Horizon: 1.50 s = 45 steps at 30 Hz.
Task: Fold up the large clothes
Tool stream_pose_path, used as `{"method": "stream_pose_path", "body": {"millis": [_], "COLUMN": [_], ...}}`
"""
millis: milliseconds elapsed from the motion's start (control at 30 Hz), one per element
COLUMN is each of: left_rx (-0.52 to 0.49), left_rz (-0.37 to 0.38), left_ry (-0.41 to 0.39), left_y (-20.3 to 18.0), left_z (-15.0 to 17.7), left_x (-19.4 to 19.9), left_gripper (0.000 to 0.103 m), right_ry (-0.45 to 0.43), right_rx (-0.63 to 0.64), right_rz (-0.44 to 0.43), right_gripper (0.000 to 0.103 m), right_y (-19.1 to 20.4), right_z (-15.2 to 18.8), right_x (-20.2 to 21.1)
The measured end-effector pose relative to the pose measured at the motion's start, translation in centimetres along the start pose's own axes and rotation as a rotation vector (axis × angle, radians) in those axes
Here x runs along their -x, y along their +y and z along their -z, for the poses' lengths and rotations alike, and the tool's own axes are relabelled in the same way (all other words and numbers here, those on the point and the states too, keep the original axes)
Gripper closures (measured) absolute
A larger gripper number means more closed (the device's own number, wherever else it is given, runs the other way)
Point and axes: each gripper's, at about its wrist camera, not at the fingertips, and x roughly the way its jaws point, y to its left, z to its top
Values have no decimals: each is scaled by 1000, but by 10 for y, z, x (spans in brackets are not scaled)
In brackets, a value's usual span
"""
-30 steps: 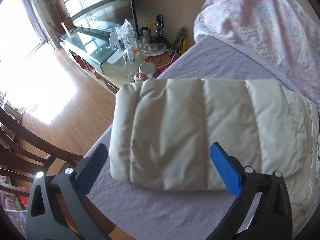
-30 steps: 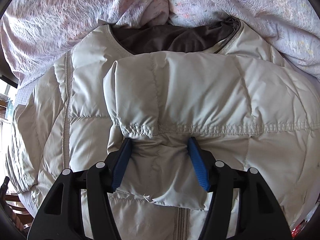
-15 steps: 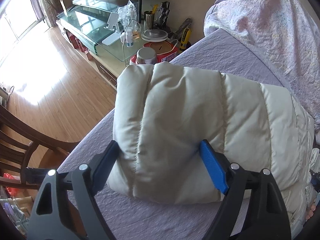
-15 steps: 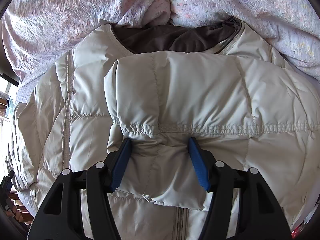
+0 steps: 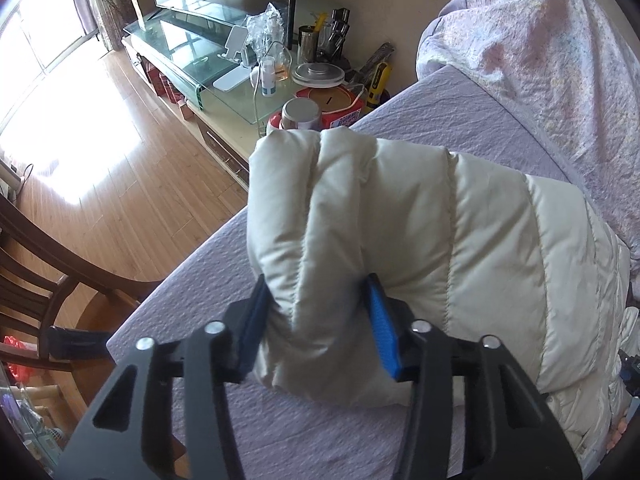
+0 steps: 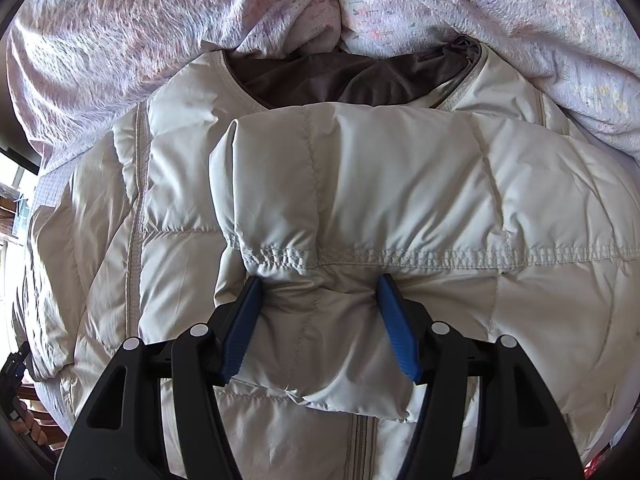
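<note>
Already the left claw (image 5: 318,316) is closing on the jacket (image 5: 420,248) hem; the right claw (image 6: 318,320) pinches a folded sleeve. Next, probably, both lift and fold together.

cream quilted puffer jacket (image 6: 360,200): 1
black two-finger grippers with blue pads: 2 (left gripper (image 5: 320,320), right gripper (image 6: 320,320))
floral pink duvet (image 6: 160,20): 1
dark wooden chair (image 5: 48,264): 1

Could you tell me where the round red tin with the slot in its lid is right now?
In the left wrist view, the round red tin sits at upper centre on the low cabinet beside the bed, just beyond the cream puffer jacket.
</note>
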Motion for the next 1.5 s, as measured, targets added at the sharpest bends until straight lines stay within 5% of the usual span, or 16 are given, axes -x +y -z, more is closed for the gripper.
{"method": "stream_pose_path", "body": {"millis": [267, 633, 1100, 1500], "left_rx": [4, -52, -315, -522], "left_rz": [2, 15, 199, 301], "left_ry": [-6, -61, -166, -116], "left_y": [-6, -47, -207, -323], "left_z": [-1, -14, -4, 45], "left_x": [9, 45, 119, 121], "left_gripper": [88, 96, 97, 97], "right_ry": [-1, -8, -21, -62], "right_rx": [-7, -23, -28, -6], "right_rz": [-2, -62, -150, -170], "right_gripper": [40, 39, 34, 32], "right_y": [0, -12, -43, -76], "right_z": [2, 9, 26, 52], "right_x": [2, 10, 32, 66]}}
